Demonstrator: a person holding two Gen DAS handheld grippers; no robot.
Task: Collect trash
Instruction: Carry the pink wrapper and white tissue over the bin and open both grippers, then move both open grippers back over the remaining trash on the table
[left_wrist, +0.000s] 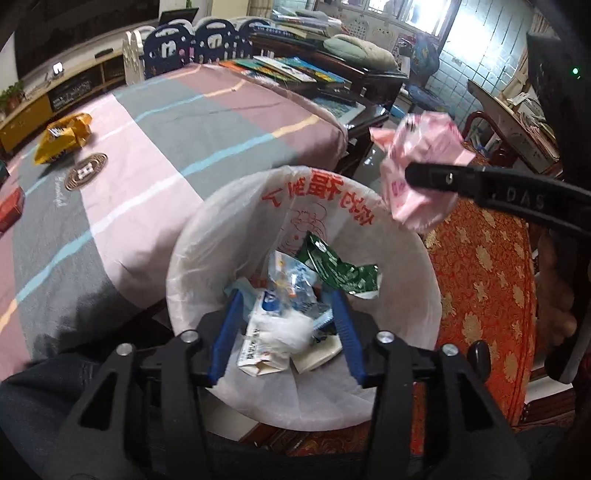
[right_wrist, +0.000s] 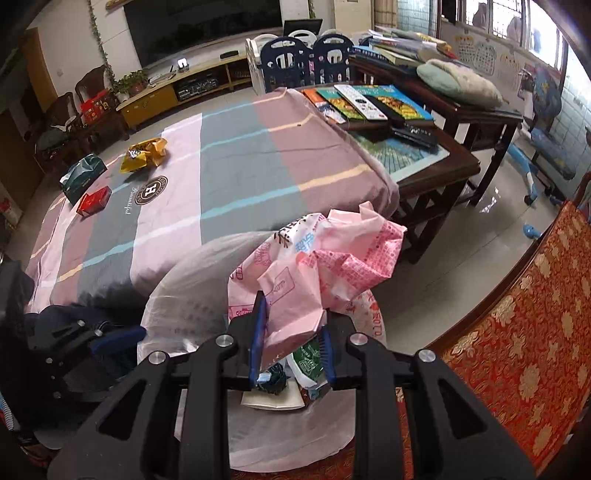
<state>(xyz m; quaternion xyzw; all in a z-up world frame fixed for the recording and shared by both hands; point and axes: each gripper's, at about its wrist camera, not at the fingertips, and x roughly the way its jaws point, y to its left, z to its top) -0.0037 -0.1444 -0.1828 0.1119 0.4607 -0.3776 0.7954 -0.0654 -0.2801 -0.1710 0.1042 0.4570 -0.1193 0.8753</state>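
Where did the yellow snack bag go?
The yellow snack bag lies on the striped bedspread, far left in both views. It sits just above the round H logo, near the green tissue pack and red box.

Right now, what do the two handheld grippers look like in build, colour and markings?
Both are matte black plastic frames with cut-out triangular arms and silver round bolts. The left gripper and right gripper each carry two fingers lined with blue ribbed pads. Seen side-on from the left wrist camera, the right one's black finger shows embossed lettering, too blurred to read fully.
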